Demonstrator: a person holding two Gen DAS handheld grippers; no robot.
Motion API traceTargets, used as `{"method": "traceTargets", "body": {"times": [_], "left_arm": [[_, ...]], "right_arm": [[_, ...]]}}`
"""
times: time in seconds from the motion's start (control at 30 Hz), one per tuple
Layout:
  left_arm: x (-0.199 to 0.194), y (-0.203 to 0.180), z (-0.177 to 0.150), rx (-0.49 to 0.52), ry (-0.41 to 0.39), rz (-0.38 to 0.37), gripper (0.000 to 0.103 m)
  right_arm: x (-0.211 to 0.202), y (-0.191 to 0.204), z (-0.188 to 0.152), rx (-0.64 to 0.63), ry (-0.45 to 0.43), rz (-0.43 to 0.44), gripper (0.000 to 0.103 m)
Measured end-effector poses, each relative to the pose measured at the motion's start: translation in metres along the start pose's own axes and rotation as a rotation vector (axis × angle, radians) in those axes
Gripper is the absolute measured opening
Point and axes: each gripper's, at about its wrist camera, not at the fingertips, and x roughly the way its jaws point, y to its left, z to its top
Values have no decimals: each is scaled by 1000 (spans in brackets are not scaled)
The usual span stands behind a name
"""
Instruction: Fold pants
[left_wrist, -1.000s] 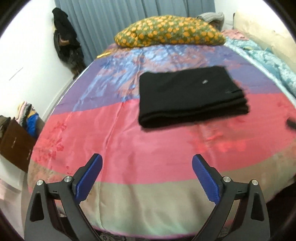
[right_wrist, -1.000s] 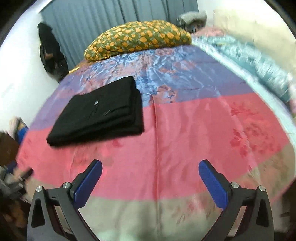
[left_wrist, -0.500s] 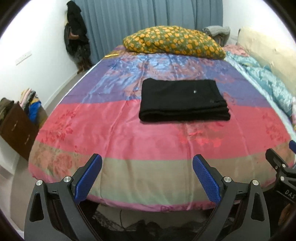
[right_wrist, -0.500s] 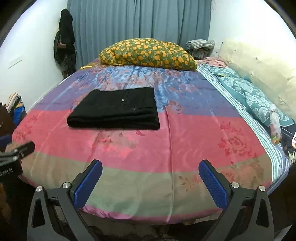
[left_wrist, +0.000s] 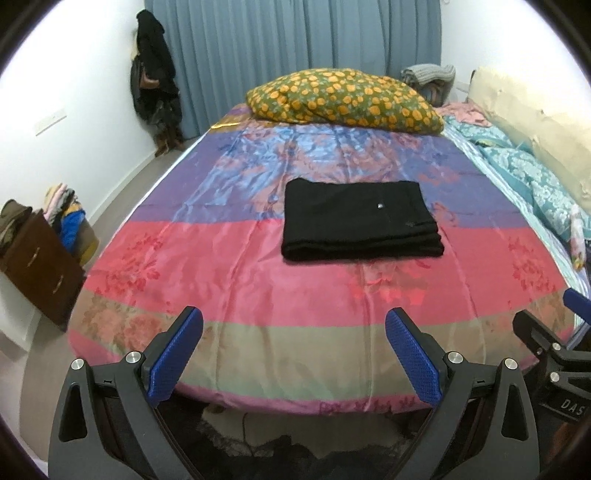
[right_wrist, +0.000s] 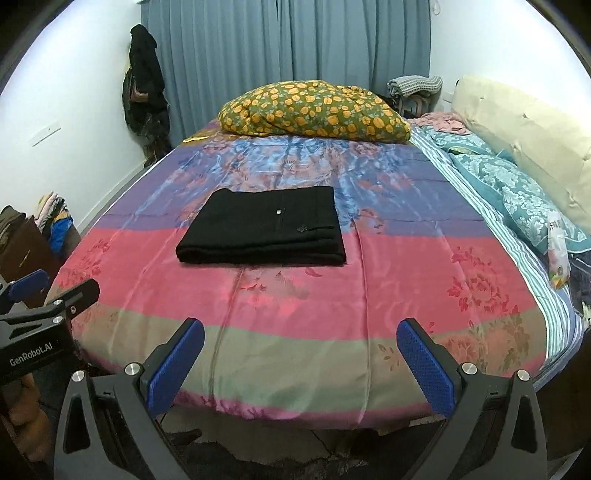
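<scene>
The black pants lie folded into a flat rectangle on the bed's striped satin cover, near the middle; they also show in the right wrist view. My left gripper is open and empty, held off the foot edge of the bed, well short of the pants. My right gripper is open and empty too, beside the left one at the foot edge. Each gripper shows at the other view's side edge.
A yellow-flowered pillow lies at the far end of the bed. A teal quilt and a cream headboard cushion run along the right side. A brown cabinet with clothes stands on the left floor. Curtains hang behind.
Both grippers have drawn back from over the bed to beyond its foot edge. The pants look smaller and farther and have not moved. Both grippers stay open.
</scene>
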Motion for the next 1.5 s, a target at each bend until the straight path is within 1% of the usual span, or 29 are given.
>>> {"method": "traceTargets", "body": {"times": [0.17, 0.3, 0.53, 0.7, 0.87, 1.03, 1.27, 1.5], "left_arm": [[-4, -5, -2, 29, 27, 19, 100], [-8, -4, -1, 17, 38, -2, 100], [-16, -5, 3, 14, 34, -4, 100], [-20, -4, 5, 4, 35, -31, 100], [-22, -4, 6, 8, 31, -27, 100], [-23, -5, 7, 10, 30, -22, 100], [-26, -4, 6, 15, 35, -3, 100], [-30, -4, 8, 20, 20, 21, 100]], "right_arm": [[-6, 1, -1, -1, 8, -4, 103], [-10, 3, 1, -13, 9, -12, 103], [-15, 9, 0, -32, 12, -8, 103], [-25, 11, 5, -48, 1, -19, 103], [-33, 13, 10, -52, -17, -21, 103], [-34, 16, 9, -57, -14, -26, 103], [-34, 17, 8, -56, -16, -30, 103], [-35, 16, 8, -49, -19, -36, 103]]}}
